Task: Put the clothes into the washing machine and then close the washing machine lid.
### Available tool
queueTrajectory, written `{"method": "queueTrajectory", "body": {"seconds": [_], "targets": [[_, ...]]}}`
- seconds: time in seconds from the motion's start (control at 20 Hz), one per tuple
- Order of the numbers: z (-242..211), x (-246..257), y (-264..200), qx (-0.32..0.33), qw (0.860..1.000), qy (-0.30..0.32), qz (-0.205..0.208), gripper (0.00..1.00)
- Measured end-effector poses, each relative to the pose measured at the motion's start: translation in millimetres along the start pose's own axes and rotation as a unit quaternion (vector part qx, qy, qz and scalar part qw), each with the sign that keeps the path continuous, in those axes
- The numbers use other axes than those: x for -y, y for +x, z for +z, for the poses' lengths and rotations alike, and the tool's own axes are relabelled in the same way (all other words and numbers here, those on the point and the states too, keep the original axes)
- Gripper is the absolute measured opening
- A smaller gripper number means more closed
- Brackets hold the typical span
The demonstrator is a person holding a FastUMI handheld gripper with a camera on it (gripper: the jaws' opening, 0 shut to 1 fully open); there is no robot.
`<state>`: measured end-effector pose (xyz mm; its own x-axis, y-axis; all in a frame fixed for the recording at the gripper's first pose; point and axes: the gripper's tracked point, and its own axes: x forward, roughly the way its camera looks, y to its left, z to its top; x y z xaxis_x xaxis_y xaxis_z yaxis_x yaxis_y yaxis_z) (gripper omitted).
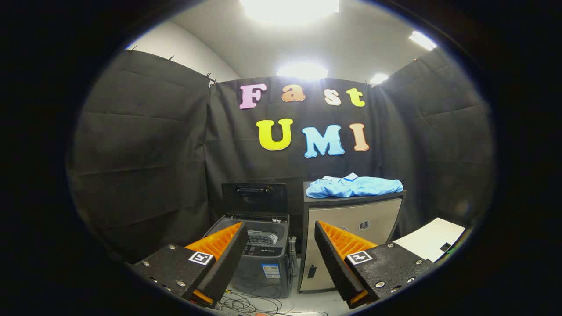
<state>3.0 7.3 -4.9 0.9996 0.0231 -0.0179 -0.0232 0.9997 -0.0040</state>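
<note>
Atop cabinet (351, 219), shirt (353, 186) crosswise; gripper (279, 230) agape.

The tool (279, 230) has two wedge fingers with square markers and screws.

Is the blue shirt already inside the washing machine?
No, the blue shirt lies on the cabinet beside the open-lidded washing machine, beyond the open, empty tool.

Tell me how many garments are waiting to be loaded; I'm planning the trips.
1: a light blue shirt lies on the cabinet, right of the open washing machine, beyond the open gripper. Others may be hidden inside the drum.
</note>
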Motion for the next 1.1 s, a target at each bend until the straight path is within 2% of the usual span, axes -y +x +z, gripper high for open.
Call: {"method": "queueTrajectory", "body": {"seconds": [0.5, 0.75, 1.1], "targets": [[5.7, 2.3, 13.4, 0.000, 1.000, 0.001, -0.013, 0.95], [-1.5, 23.9, 23.8, -0.037, 0.998, -0.006, -0.056, 0.95], [38.1, 63.2, 81.1, -0.041, 0.994, -0.011, -0.101, 0.95]]}}
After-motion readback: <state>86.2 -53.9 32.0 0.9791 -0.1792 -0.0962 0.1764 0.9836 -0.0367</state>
